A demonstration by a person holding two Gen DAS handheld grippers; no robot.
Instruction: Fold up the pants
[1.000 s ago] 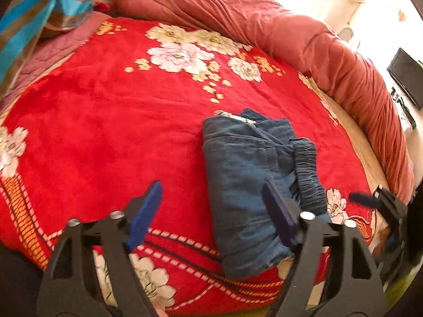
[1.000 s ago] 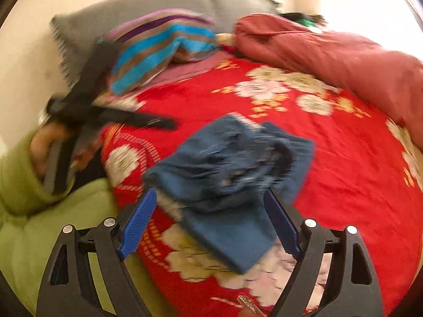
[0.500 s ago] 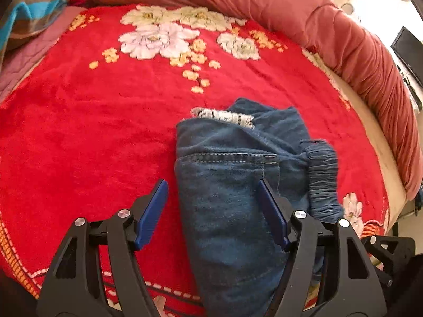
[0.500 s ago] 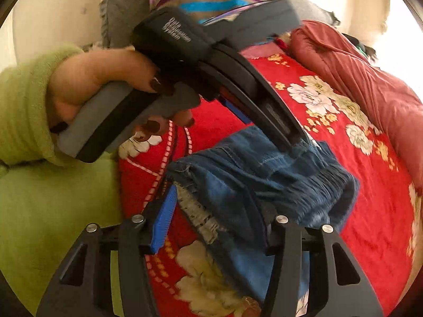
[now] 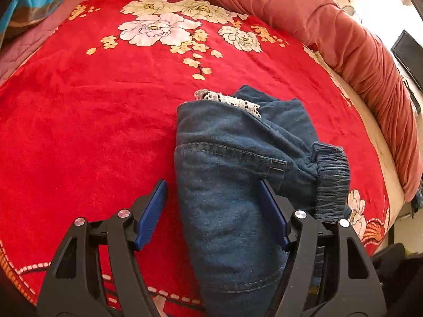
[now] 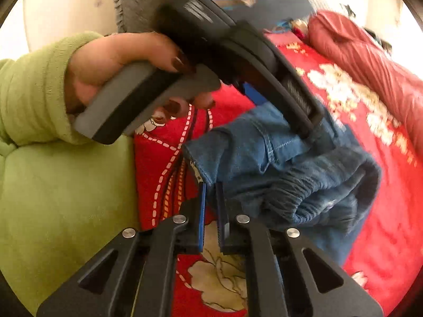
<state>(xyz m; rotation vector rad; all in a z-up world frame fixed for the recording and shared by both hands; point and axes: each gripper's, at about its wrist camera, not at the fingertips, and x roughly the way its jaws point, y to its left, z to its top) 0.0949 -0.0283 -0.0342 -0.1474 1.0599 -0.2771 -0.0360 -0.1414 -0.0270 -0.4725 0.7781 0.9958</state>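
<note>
My right gripper (image 6: 210,206) has just clamped down on the near corner of the pants (image 5: 238,198), low centre of the right wrist view, and it's a thin bite of hem, so a sharp pull could slip it free. My left gripper (image 5: 214,214) sits wide open astride the folded denim in the lower middle of its view, gripping nothing. The pants lie bunched on the red bed cover (image 5: 92,132); lifting one-sided could spill the fold open.
</note>
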